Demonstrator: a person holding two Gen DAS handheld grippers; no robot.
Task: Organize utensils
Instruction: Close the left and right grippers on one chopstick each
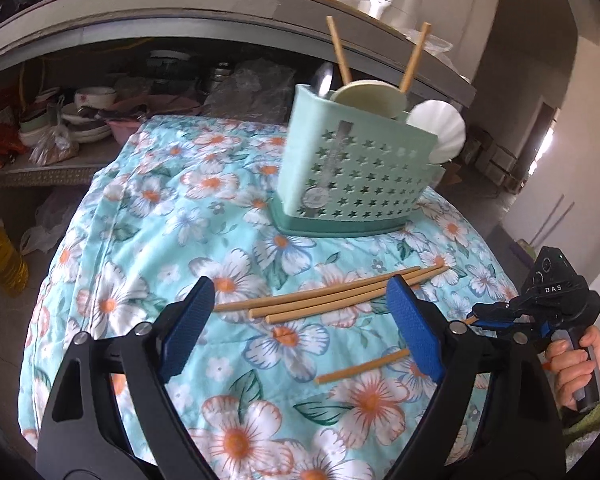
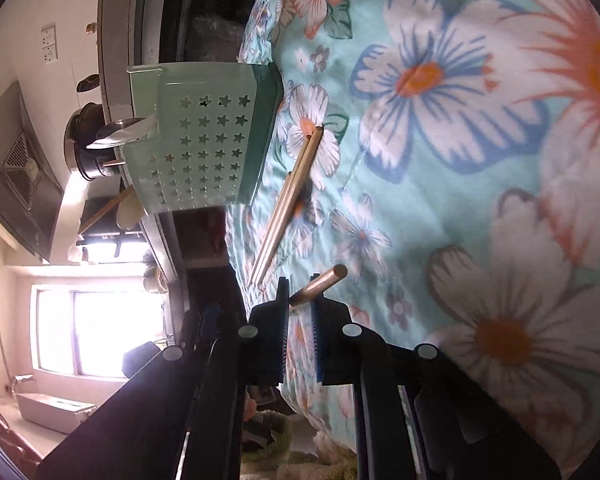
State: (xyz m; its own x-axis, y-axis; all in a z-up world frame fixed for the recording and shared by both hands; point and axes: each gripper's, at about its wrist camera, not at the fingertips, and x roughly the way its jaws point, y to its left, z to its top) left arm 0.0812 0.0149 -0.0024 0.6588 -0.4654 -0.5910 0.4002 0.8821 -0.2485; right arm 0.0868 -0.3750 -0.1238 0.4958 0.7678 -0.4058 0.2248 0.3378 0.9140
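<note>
A mint green utensil holder (image 1: 356, 176) with star holes stands at the far side of the floral cloth; it holds two chopsticks (image 1: 338, 50), a spoon and white and cream scoops. Three chopsticks (image 1: 332, 296) lie side by side on the cloth in front of it. My left gripper (image 1: 300, 320) is open above them. My right gripper (image 2: 300, 300), rolled sideways, is shut on the end of a single chopstick (image 2: 320, 284) that rests on the cloth; it also shows in the left wrist view (image 1: 362, 366). The holder (image 2: 204, 136) and the three chopsticks (image 2: 288, 200) show in the right wrist view.
The floral cloth (image 1: 180, 240) covers a rounded table that drops off at its edges. A grey counter and shelf (image 1: 100, 32) with bowls and bags stands behind. A bottle of yellow oil (image 1: 0, 260) sits on the floor at the left.
</note>
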